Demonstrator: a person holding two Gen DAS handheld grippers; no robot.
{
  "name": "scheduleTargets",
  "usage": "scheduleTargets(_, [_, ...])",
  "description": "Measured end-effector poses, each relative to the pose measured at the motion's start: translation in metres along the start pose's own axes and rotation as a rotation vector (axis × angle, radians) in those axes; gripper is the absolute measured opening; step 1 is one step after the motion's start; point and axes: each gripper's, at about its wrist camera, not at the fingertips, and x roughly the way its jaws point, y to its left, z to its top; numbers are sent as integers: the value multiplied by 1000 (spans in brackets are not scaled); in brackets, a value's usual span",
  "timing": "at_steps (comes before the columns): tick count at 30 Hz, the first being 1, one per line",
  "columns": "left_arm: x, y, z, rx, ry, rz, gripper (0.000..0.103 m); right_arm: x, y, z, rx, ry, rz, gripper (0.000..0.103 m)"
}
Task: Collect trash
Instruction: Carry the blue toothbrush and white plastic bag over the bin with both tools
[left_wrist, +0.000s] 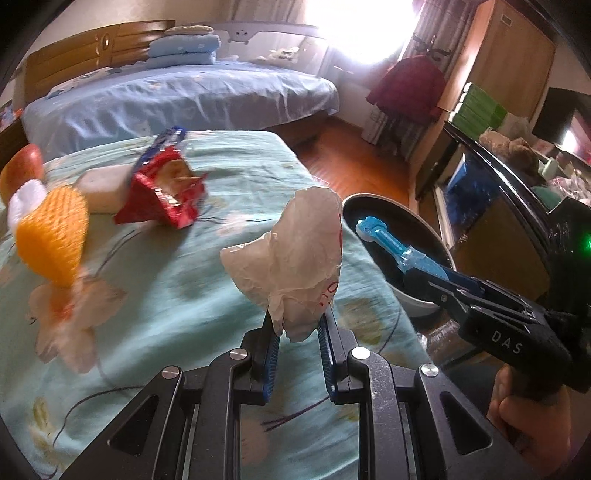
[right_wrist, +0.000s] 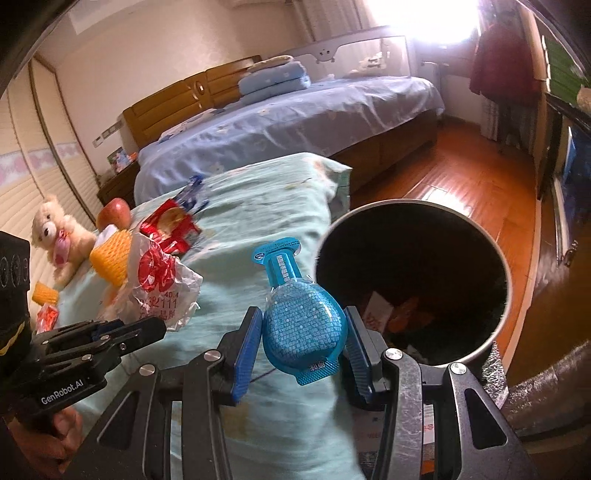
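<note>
My left gripper is shut on a crumpled white plastic wrapper and holds it above the teal bedspread; the wrapper also shows in the right wrist view. My right gripper is shut on a blue plastic blister pack, held at the bed's edge beside the round dark trash bin. From the left wrist view the pack hangs over the bin. The bin holds some paper scraps.
On the bedspread lie a red snack wrapper, an orange foam net, a white block and an apple. A teddy bear sits far left. A blue bed, wooden floor and cabinets surround.
</note>
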Motion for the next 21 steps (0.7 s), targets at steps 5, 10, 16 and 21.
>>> scheduleTargets(5, [15, -11, 9, 14, 11, -13, 19, 0, -16, 3, 21, -2, -20, 45])
scheduleTargets(10, [32, -25, 18, 38, 20, -19, 19, 0, -33, 6, 46, -5, -35, 45])
scheduleTargets(16, [50, -39, 28, 64, 33, -27, 19, 1, -52, 10, 73, -10, -53, 45])
scheduleTargets(21, [65, -50, 36, 80, 45, -35, 19, 3, -67, 13, 94, -9, -67, 45])
